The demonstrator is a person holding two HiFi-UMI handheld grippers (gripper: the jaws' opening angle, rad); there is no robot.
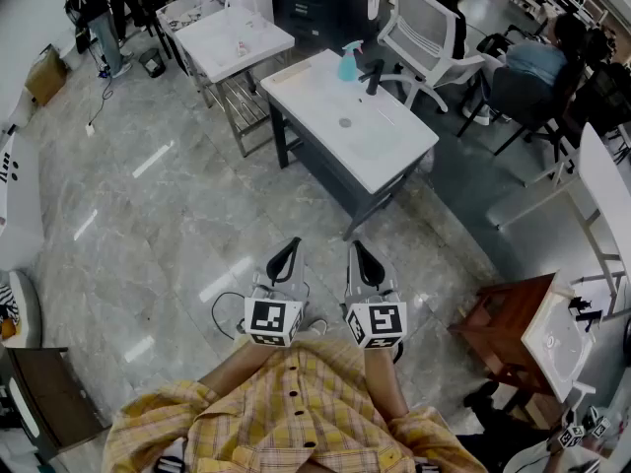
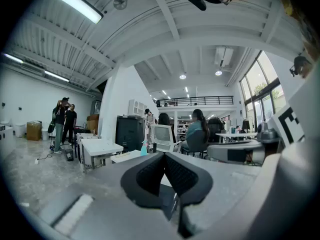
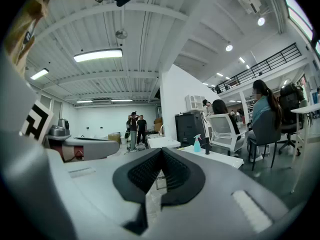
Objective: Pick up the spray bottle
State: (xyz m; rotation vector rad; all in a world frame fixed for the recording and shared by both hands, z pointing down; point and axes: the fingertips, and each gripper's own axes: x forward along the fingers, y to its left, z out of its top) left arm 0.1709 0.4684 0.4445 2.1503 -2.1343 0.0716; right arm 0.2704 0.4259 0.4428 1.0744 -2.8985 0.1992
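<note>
A light blue spray bottle [image 1: 348, 62] stands upright at the far edge of a white sink-top table [image 1: 385, 161], beside a black faucet [image 1: 374, 75]. The bottle also shows small in the left gripper view [image 2: 144, 147] and the right gripper view [image 3: 197, 143]. My left gripper [image 1: 288, 255] and right gripper [image 1: 359, 256] hang side by side close to my body, well short of the table. Both point level toward it. Each has its jaws pressed together with nothing between them.
A second white table [image 1: 237, 37] stands to the left behind the first. A white office chair [image 1: 422, 37] sits behind the sink table. People [image 1: 99, 3] stand far left, and another sits at the right [image 1: 537, 62]. A wooden stool [image 1: 498, 328] stands at my right.
</note>
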